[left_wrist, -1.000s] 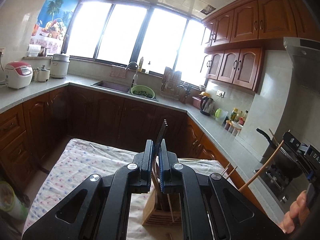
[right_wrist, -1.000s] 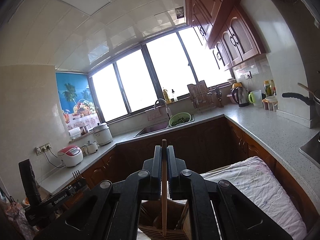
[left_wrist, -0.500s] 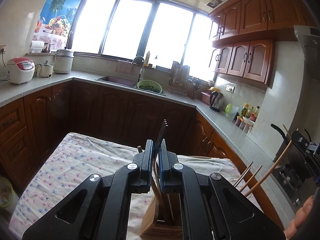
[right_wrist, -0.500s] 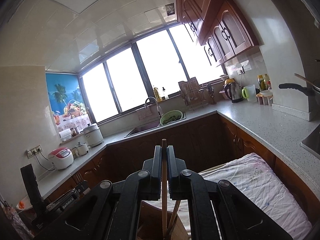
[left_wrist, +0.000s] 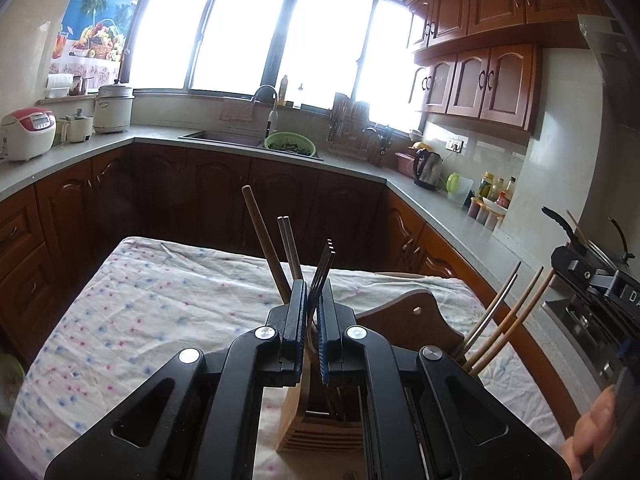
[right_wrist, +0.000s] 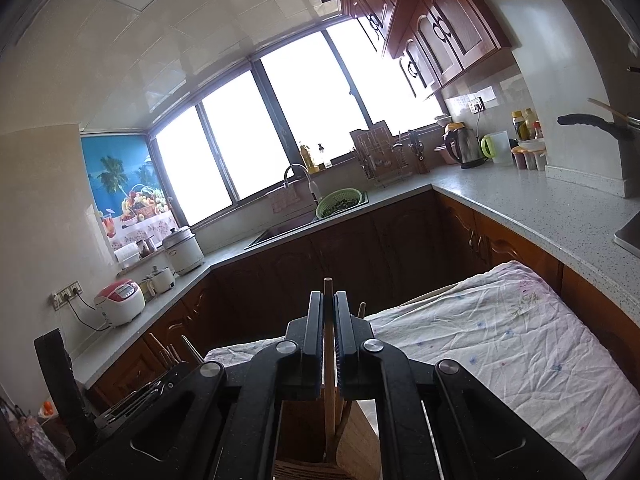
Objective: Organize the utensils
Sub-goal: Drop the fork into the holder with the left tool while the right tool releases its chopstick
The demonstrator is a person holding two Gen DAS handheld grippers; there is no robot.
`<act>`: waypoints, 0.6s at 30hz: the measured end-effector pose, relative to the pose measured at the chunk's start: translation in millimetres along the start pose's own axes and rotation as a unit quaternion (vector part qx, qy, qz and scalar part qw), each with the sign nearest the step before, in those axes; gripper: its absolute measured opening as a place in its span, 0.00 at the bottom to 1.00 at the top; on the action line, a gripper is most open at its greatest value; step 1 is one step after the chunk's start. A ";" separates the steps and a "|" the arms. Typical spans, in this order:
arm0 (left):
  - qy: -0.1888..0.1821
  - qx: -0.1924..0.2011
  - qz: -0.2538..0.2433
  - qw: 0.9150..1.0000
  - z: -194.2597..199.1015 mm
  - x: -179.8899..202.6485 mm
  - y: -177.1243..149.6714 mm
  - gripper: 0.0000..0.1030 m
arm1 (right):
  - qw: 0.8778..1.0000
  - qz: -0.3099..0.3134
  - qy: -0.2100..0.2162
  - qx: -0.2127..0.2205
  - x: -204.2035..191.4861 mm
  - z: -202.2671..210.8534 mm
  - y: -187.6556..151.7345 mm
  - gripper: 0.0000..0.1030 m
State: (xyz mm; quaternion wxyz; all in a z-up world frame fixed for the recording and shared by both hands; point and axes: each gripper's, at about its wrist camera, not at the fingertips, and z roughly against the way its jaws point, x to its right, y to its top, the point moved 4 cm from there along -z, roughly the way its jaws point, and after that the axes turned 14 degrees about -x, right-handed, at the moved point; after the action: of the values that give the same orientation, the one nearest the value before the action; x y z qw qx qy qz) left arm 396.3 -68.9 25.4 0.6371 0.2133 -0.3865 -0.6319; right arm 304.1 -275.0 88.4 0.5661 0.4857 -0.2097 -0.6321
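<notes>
My left gripper [left_wrist: 314, 294] is shut on a dark fork [left_wrist: 326, 258]. The tines point up and the handle reaches down into a wooden utensil holder [left_wrist: 416, 320] just below. A wooden stick [left_wrist: 262, 240] and a pair of metal chopsticks [left_wrist: 290, 246] stand in the holder behind the fingers. My right gripper [right_wrist: 329, 300] is shut on a wooden chopstick [right_wrist: 328, 286], whose lower end goes into the holder [right_wrist: 356, 436]. In the left wrist view the right gripper's body [left_wrist: 592, 280] is at the right edge, with more sticks [left_wrist: 500, 312] slanting into the holder.
The holder stands on a table under a floral cloth [left_wrist: 140, 320] [right_wrist: 500, 340]. Dark wood cabinets and a grey counter [right_wrist: 540, 208] run around it, with a sink, a kettle and a rice cooker [left_wrist: 28, 132]. A hand [left_wrist: 592, 440] shows at the lower right.
Both grippers have sunk toward the holder with their utensils still held. The holder's back plate and the utensils standing in it have risen into the left wrist view.
</notes>
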 end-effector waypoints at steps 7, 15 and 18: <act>-0.003 -0.035 -0.007 0.999 -12.5 8.8 -11.9 0.04 | 1.000 -0.004 0.001 -0.016 1.6 -6.8 -6.7 0.04; -0.008 -0.057 -0.013 0.998 -20.4 13.4 -18.4 0.05 | 0.999 -0.021 0.002 -0.026 9.3 -7.5 -8.0 0.05; -0.007 -0.061 -0.016 0.998 -22.8 15.1 -20.6 0.05 | 0.999 -0.025 0.002 -0.032 12.6 -9.9 -7.4 0.05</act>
State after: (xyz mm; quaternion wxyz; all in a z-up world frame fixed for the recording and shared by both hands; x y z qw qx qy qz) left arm 399.1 -90.8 -0.8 0.6360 0.1754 -0.3483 -0.6659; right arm 310.2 -281.8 73.3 0.5657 0.4740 -0.1760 -0.6515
